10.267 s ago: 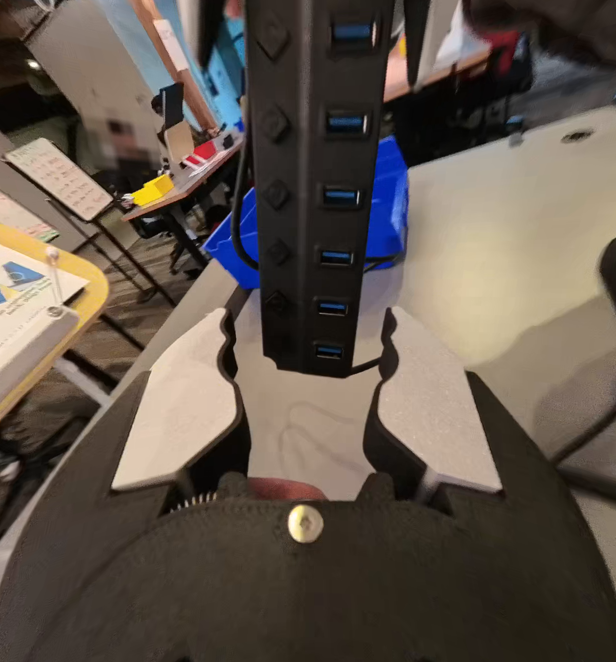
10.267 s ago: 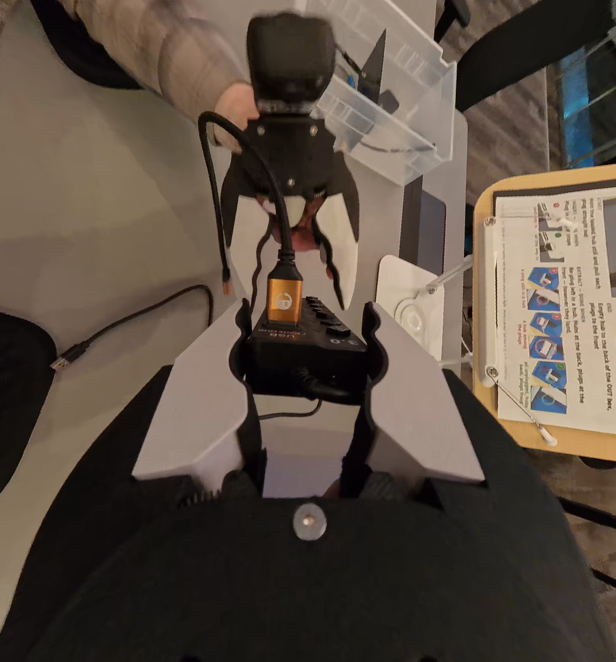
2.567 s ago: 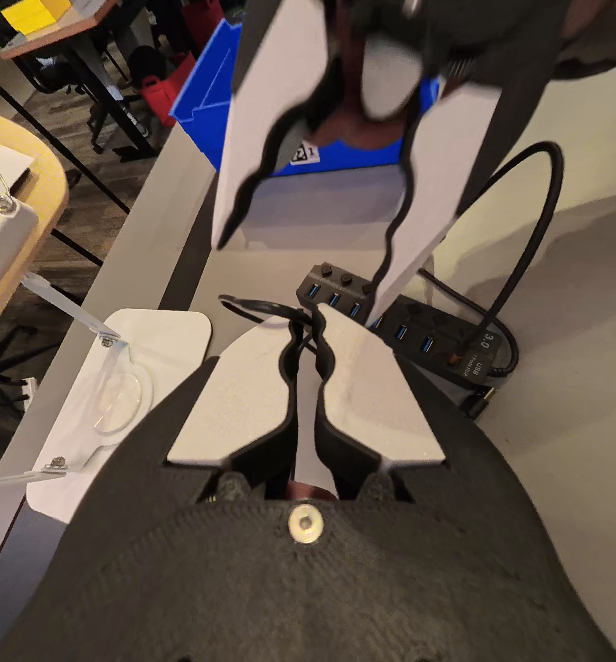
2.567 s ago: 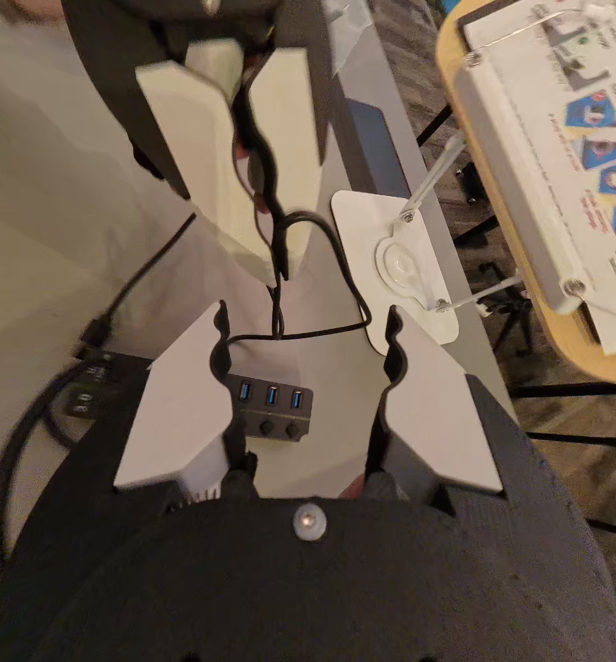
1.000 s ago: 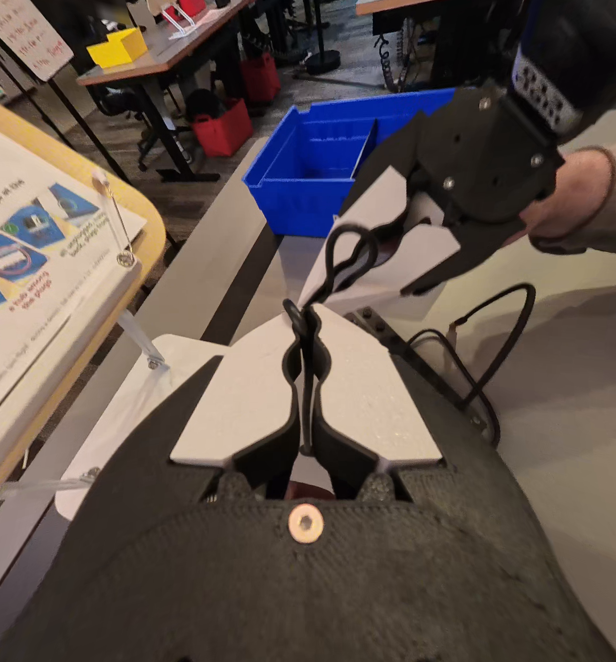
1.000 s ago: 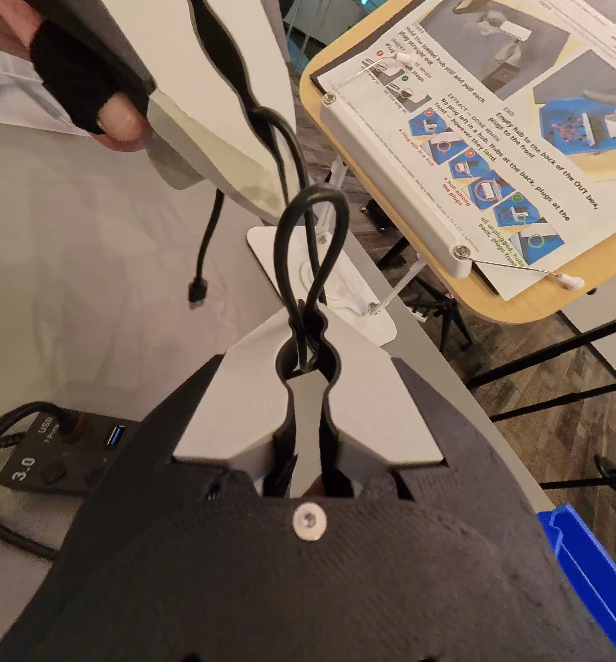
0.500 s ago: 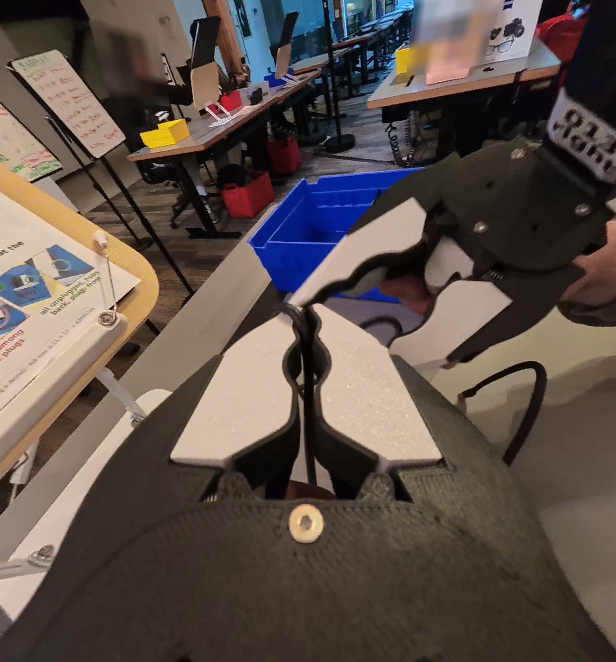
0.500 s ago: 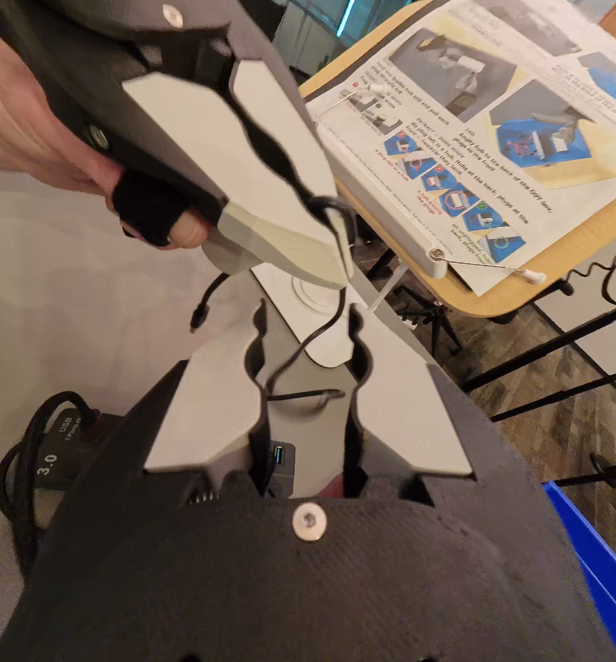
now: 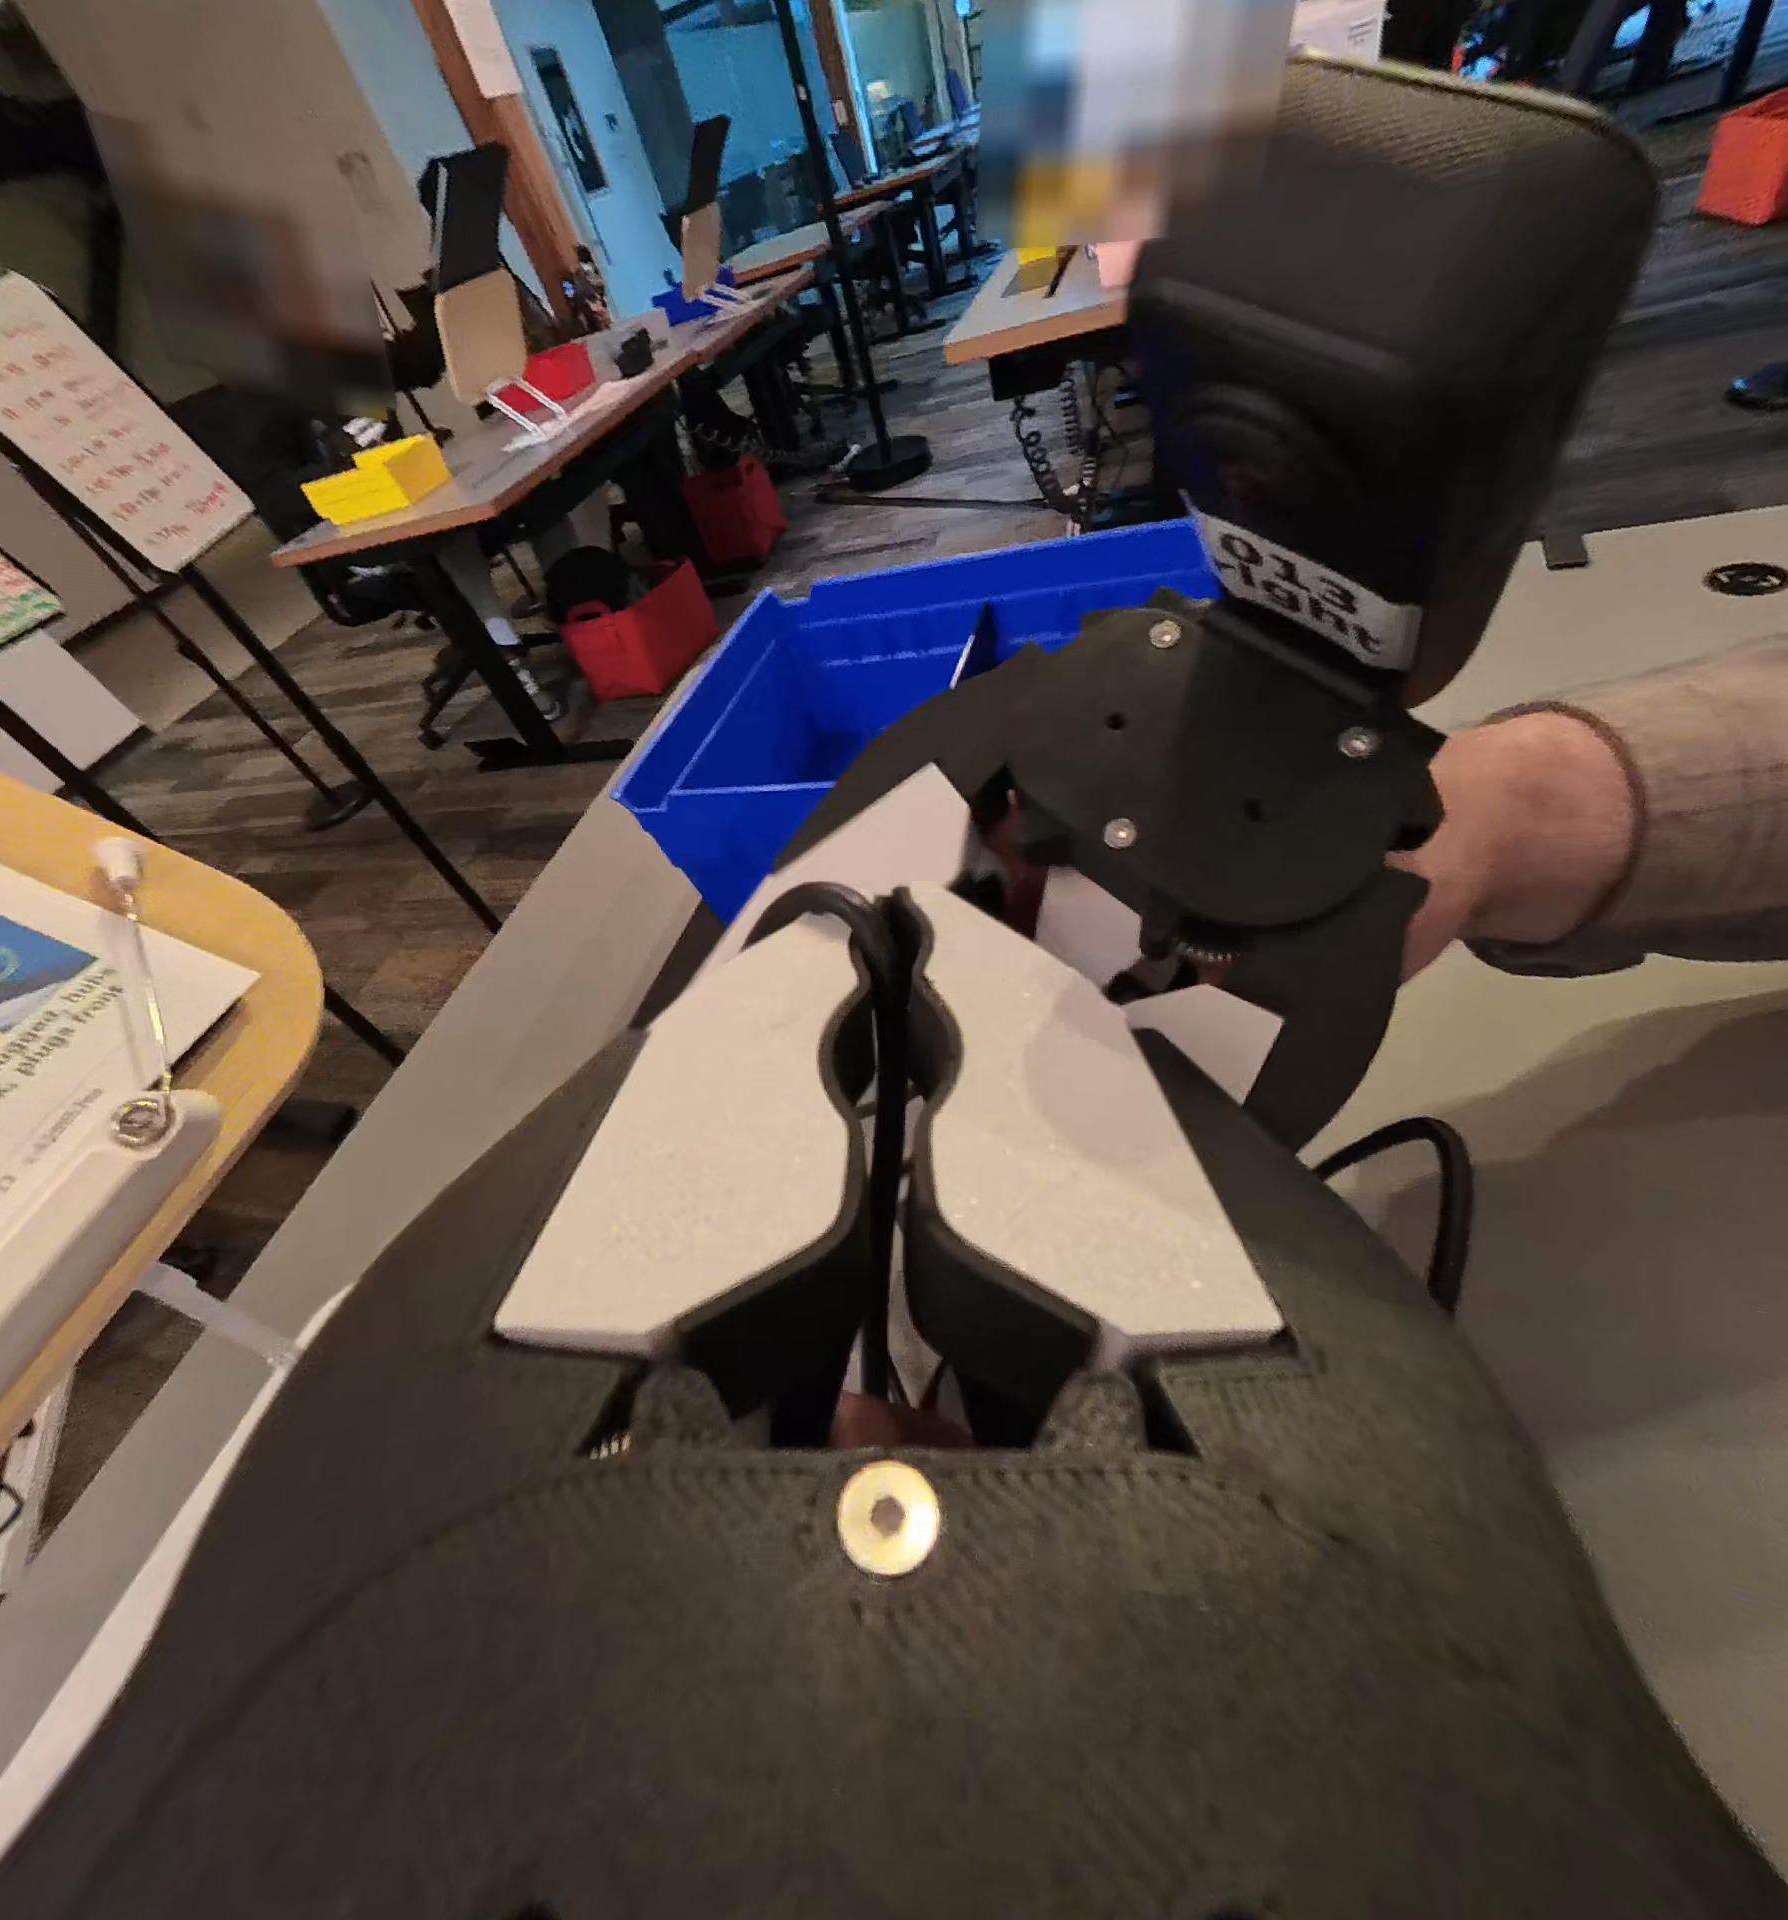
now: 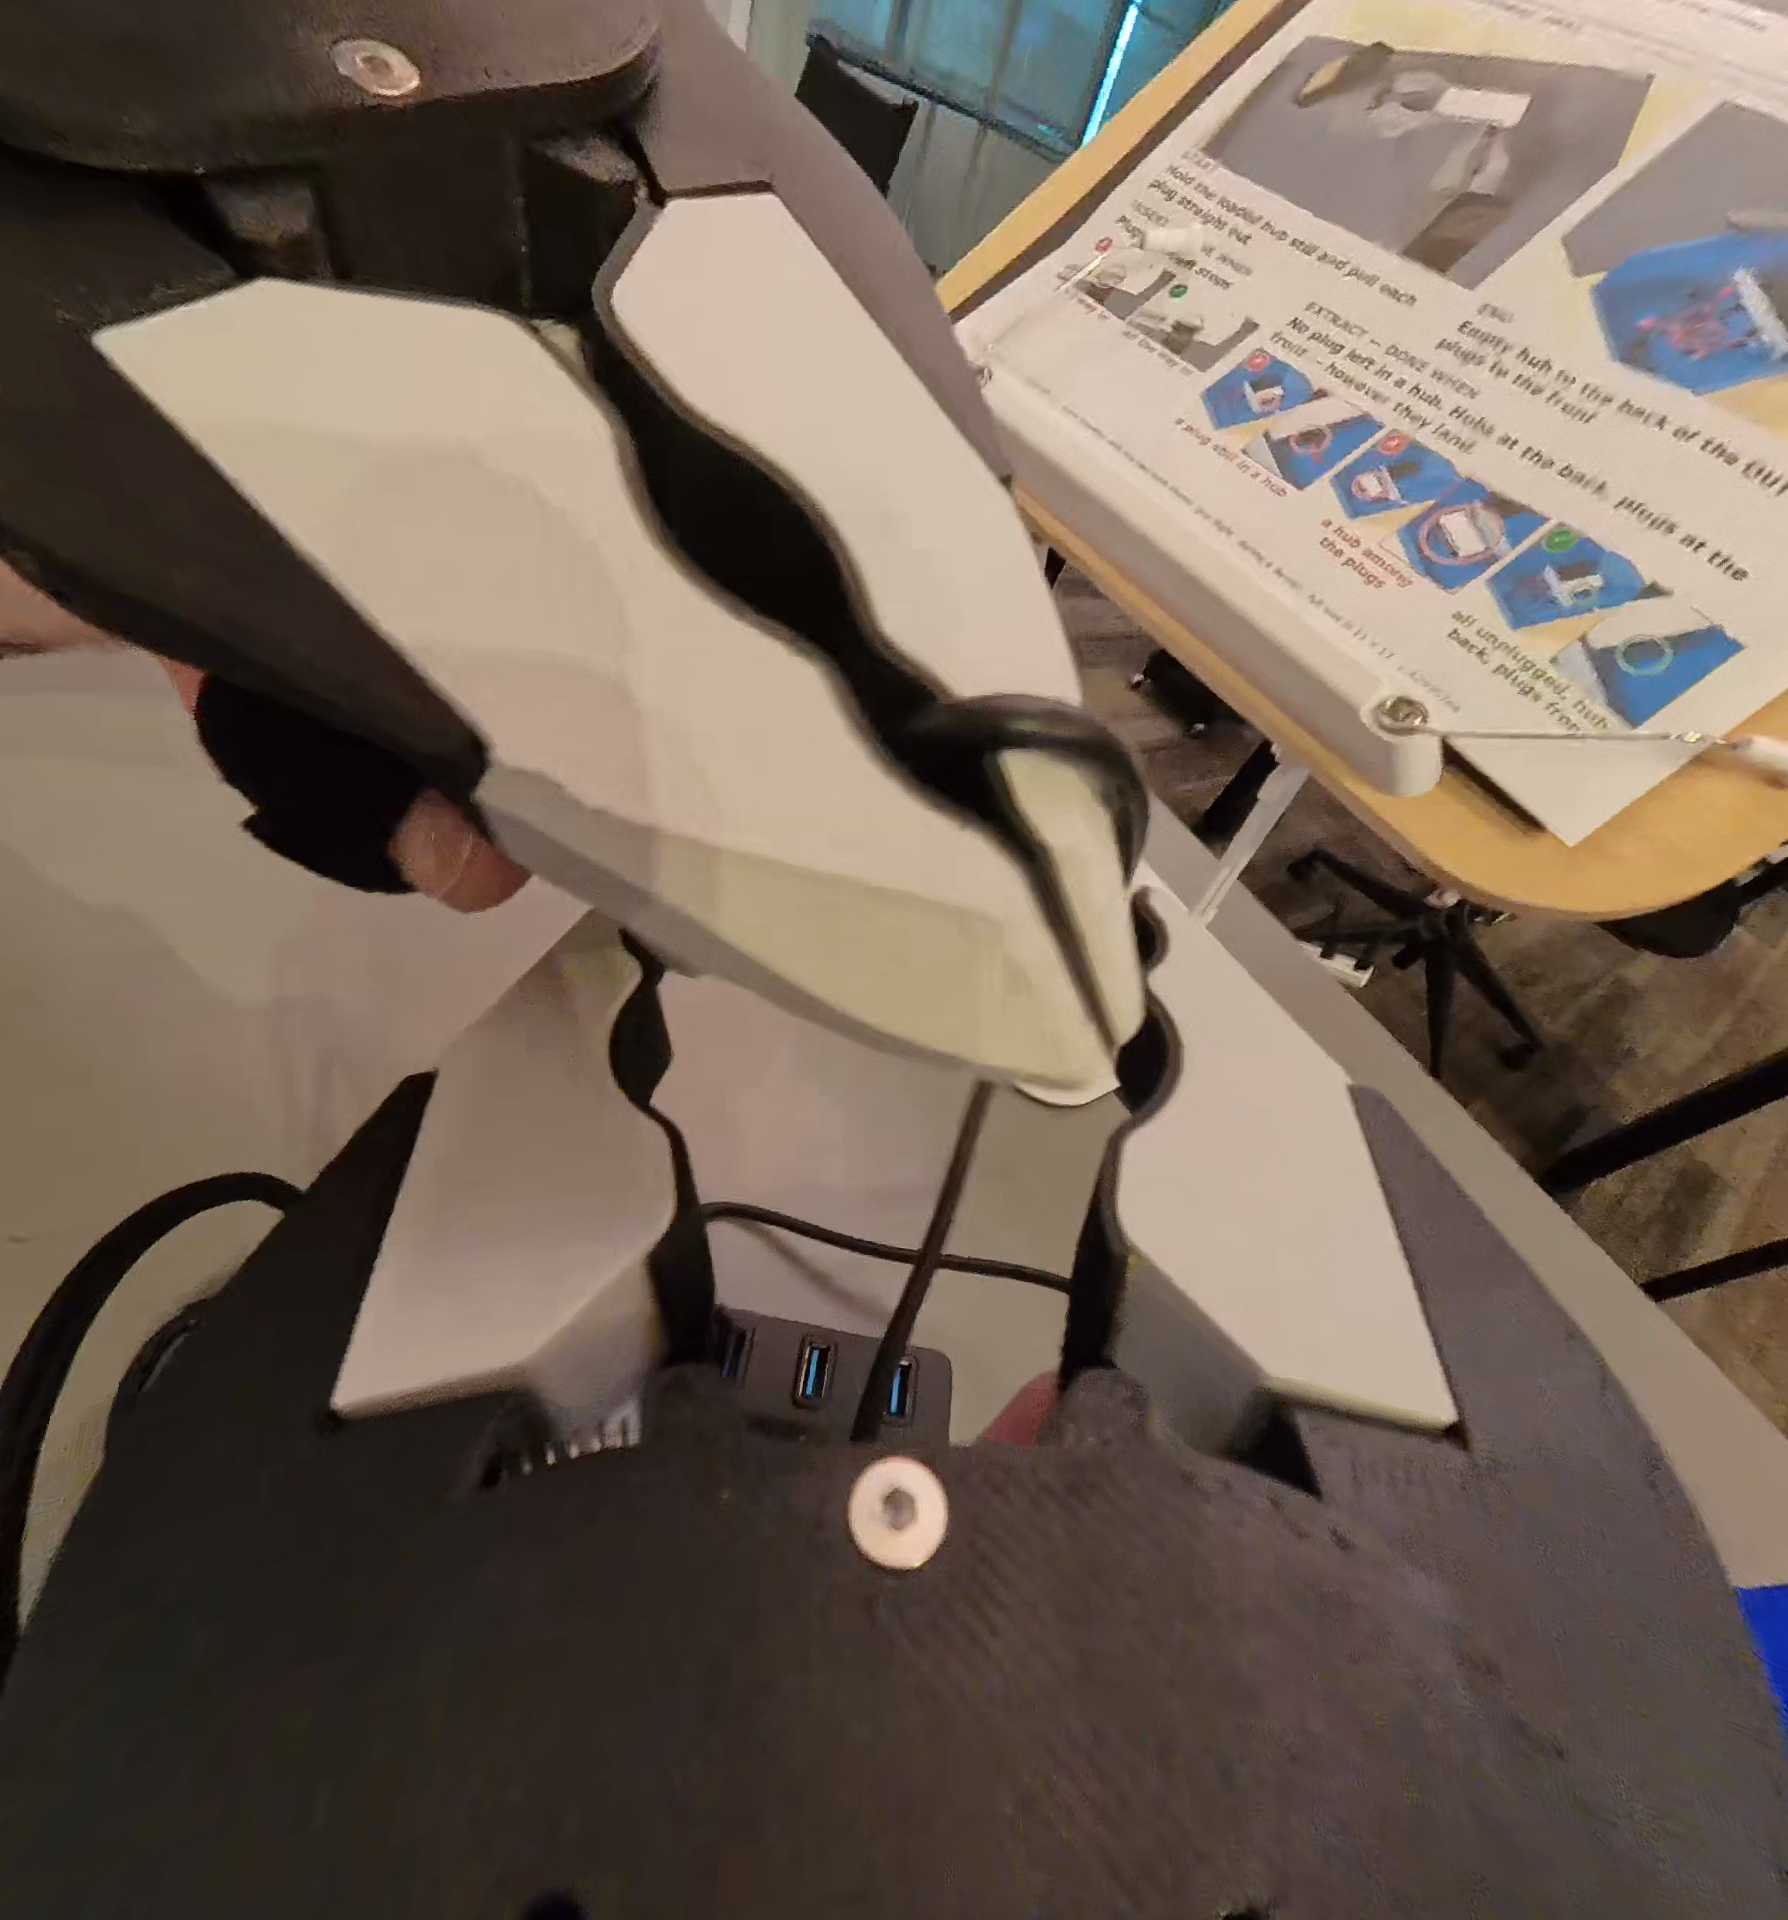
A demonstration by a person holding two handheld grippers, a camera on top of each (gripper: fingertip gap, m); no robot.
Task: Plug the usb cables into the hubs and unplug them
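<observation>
The left gripper (image 9: 892, 914) is clamped on one thin black usb cable (image 9: 885, 1122), which runs up the slot between its two white fingers (image 9: 703, 1143) and bends over their tips. In the right wrist view the same cable loops out of those closed jaws and drops down between the spread jaws of the right gripper (image 10: 890, 1029), which holds nothing. Below that gap, close to the right gripper's base, lies one black hub (image 10: 828, 1382) on the grey table (image 10: 142, 987), with three blue ports in sight; the hanging cable reaches it at the rightmost port, though whether it is plugged in cannot be told. A second, thicker black cable (image 10: 17, 1382) curves left of the right gripper. One blue bin (image 9: 796, 727) sits beyond the left jaws, and one instruction board (image 10: 1492, 436) stands to the right
</observation>
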